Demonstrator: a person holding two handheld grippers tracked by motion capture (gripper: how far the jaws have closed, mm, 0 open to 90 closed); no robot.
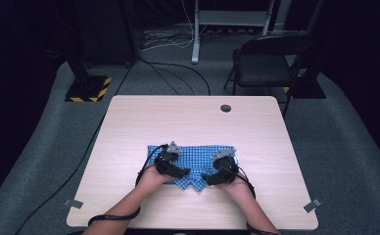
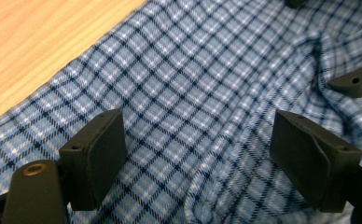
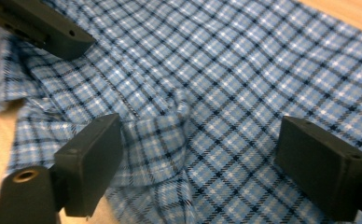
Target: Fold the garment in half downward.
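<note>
A blue plaid cloth (image 1: 194,157) lies spread near the front middle of the wooden table (image 1: 193,122). My left gripper (image 1: 179,171) hovers over its left half, jaws wide apart, and the cloth (image 2: 202,93) passes beneath them with no pad pressing on it. My right gripper (image 1: 211,177) stands open over the right half, where a raised fold of the cloth (image 3: 170,126) sits between the jaws, near the left pad. The tip of the other gripper (image 3: 39,28) shows at the top left of the right gripper view.
A round cable hole (image 1: 225,108) sits near the table's far edge. Tape marks (image 1: 73,203) (image 1: 313,205) lie at the front corners. Beyond the table stand a black chair (image 1: 269,61) and a stand base with hazard stripes (image 1: 87,88). Bare wood (image 2: 39,42) borders the cloth.
</note>
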